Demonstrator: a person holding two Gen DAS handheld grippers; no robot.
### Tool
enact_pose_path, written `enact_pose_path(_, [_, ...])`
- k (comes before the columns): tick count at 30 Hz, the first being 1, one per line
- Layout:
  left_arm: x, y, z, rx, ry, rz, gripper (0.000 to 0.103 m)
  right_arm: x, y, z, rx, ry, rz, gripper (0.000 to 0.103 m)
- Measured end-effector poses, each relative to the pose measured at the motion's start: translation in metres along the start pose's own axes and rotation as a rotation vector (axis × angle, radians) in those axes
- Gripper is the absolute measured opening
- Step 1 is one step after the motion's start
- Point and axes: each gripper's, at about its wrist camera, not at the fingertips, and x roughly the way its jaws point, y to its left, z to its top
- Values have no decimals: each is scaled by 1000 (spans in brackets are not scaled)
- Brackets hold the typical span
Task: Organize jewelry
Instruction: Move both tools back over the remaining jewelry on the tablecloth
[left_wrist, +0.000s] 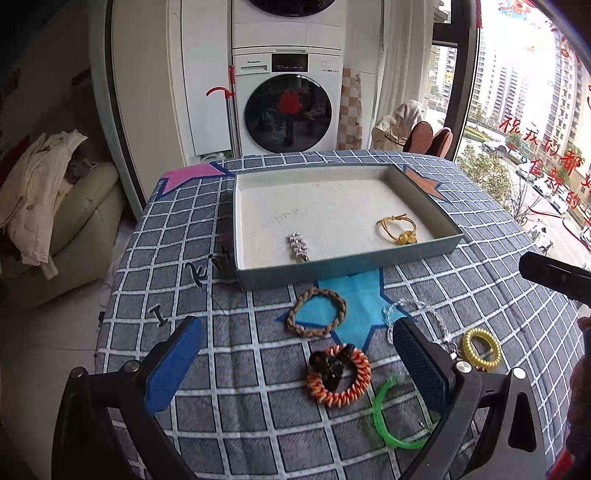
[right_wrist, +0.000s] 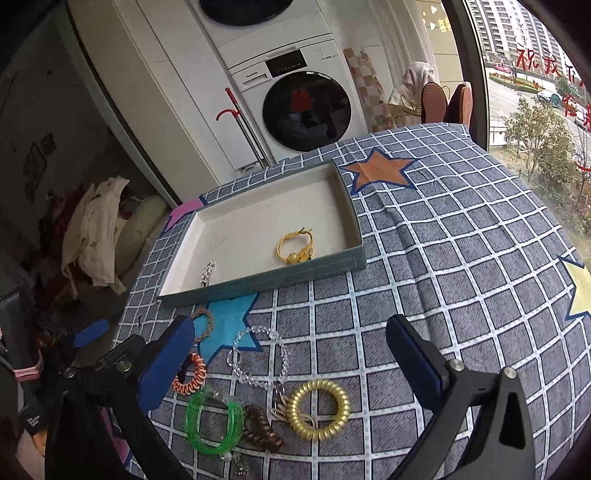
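Table (left_wrist: 258, 424) under checked cloth, bearing a shallow tray (left_wrist: 332, 271) and loose bracelets (left_wrist: 317, 318) and coil hair ties (left_wrist: 480, 349) just before it.

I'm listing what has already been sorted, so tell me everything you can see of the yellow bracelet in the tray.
The yellow bracelet is a loop of thin golden cord with a glossy yellow bead or charm cluster at its near side and loose knotted ends at the far side. It lies flat on the pale lining of the tray, near the right-hand wall, apart from the silver piece. Neither gripper touches it.
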Motion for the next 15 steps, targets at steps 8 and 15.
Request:
enact_pose_path(8, [-9,-11,-39,-18,43,4,103,-8,-1,-36,-46,73,-27,103])
enact_pose_path(15, [3,-14,-62,-82,125,6,103,0,-19,-73,-23,153,-83,103])
